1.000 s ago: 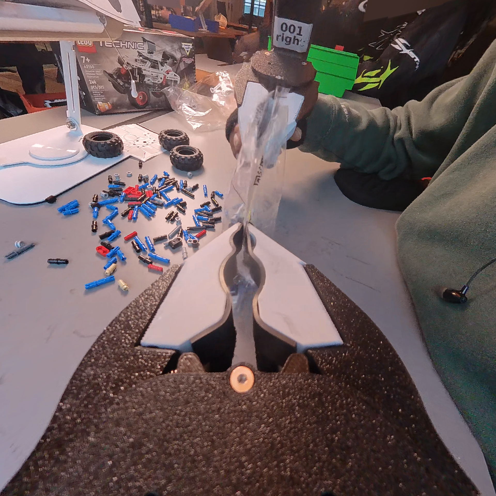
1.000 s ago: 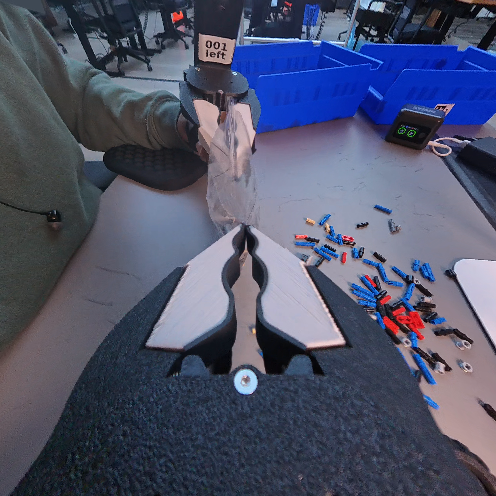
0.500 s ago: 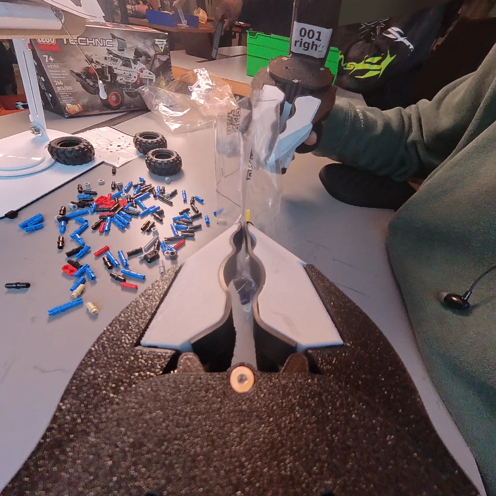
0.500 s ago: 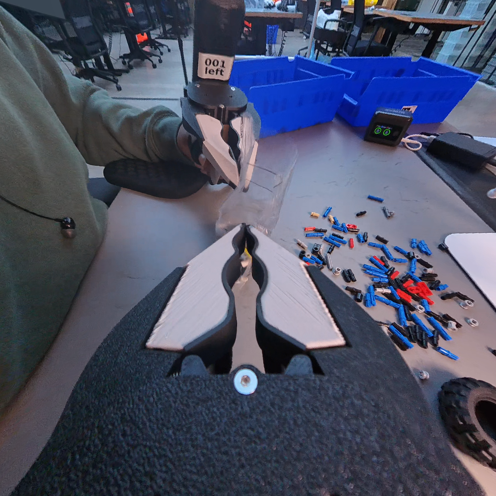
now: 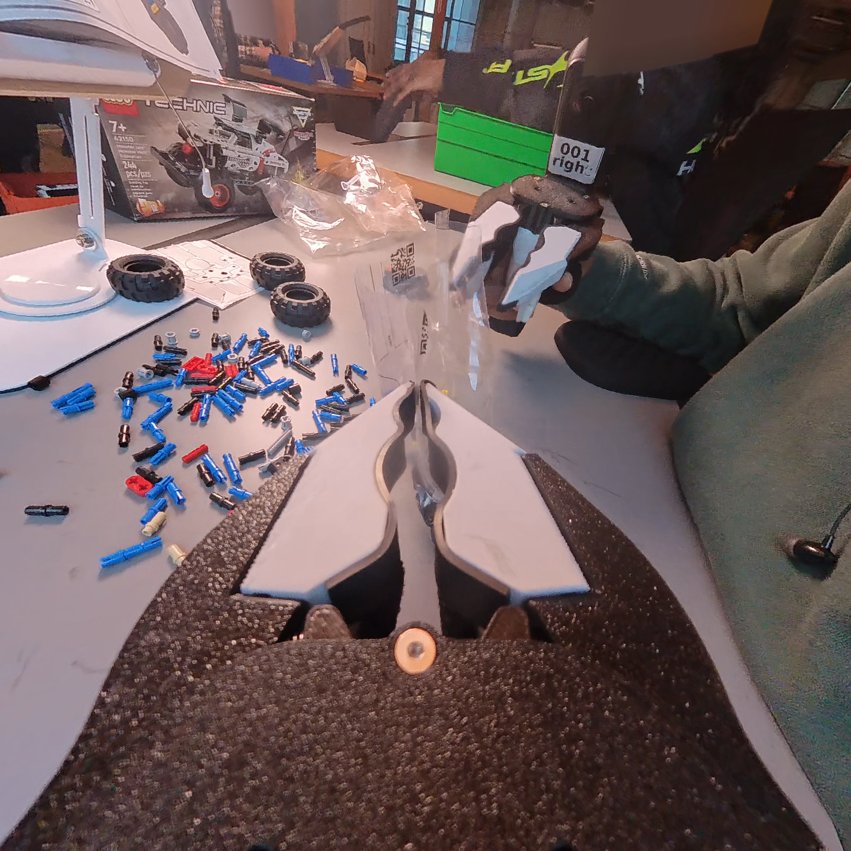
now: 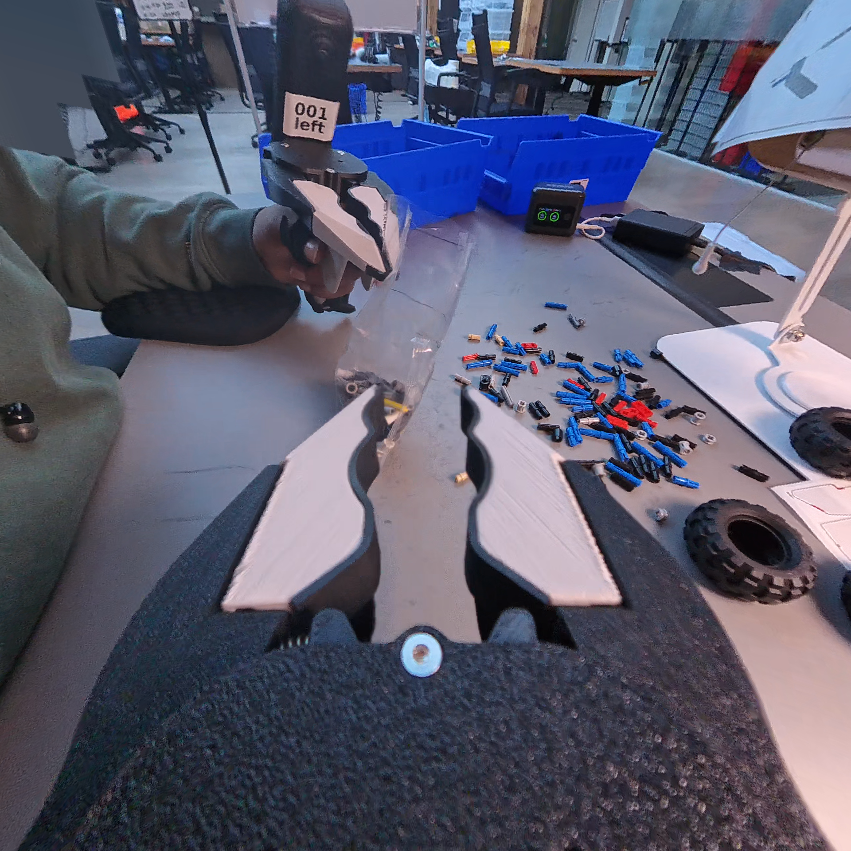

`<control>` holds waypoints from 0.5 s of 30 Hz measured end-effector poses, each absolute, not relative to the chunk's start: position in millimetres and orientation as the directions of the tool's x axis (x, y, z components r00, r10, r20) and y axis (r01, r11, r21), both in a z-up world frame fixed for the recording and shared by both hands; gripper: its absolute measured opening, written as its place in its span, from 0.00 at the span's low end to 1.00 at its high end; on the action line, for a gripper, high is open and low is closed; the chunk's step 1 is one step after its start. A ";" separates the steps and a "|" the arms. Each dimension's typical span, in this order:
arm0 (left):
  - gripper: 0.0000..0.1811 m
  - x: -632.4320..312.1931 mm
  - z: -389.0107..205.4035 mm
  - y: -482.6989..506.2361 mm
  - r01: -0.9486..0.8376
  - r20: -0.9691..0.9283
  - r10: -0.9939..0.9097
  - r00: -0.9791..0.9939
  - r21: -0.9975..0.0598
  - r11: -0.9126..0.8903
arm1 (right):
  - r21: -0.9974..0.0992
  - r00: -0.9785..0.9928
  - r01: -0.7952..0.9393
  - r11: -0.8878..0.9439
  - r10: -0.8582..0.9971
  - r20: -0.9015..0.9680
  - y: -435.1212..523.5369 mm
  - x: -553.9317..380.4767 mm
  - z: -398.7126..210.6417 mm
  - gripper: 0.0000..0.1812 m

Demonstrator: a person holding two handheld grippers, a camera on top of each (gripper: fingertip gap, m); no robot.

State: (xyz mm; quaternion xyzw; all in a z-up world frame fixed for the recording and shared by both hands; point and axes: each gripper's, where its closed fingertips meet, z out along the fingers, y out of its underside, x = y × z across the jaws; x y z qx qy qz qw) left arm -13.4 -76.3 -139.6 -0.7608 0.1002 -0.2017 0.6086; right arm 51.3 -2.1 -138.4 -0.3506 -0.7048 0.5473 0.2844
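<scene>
My left gripper [image 5: 420, 384] is shut on the edge of a clear plastic bag [image 5: 414, 313]. In the right wrist view the left gripper [image 6: 384, 269] holds the bag [image 6: 405, 322] up, and the bag hangs down to the table with several small parts in its bottom end. My right gripper [image 6: 420, 391] is open and empty, with its left fingertip [image 6: 373, 400] right beside the bag's bottom end. It also shows in the left wrist view [image 5: 488, 299], with its jaws apart behind the bag. Loose blue, black and red pins [image 5: 230, 391] lie spread on the grey table [image 5: 575, 437].
Black tyres [image 5: 299, 304] [image 6: 748, 548], a white lamp base [image 6: 737, 368], a toy box [image 5: 207, 156] and an empty crumpled bag [image 5: 340, 212] stand around the pins. Blue bins [image 6: 552, 161], a small screen device [image 6: 555, 214] and a black wrist rest [image 6: 198, 313] are farther off.
My right gripper has opened and let go of the bag, then drawn back towards the pins. My left gripper stays shut on the bag, which now hangs from it alone.
</scene>
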 end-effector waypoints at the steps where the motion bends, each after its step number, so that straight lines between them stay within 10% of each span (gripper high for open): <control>1: 0.00 -11.6 -139.1 -76.3 0.089 0.180 -0.403 0.897 -0.968 -0.235 | -0.973 -0.586 0.190 0.129 0.811 -0.006 -0.6 48.8 -137.5 0.24; 6: 0.00 2.3 -134.9 -74.1 0.052 0.144 -0.447 0.883 -0.976 -0.211 | -0.986 -0.608 0.165 0.039 0.791 -0.071 -15.0 32.9 -127.6 0.29; 9: 0.00 5.9 -135.1 -70.7 0.043 0.138 -0.455 0.880 -0.976 -0.213 | -0.986 -0.657 0.150 0.070 0.752 -0.046 -28.4 34.1 -127.2 0.04; 15: 0.11 -32.4 -129.8 -65.9 0.045 0.124 -0.361 0.924 -0.974 -0.220 | -0.992 -0.632 0.103 0.070 0.775 -0.010 -15.2 49.6 -114.7 0.01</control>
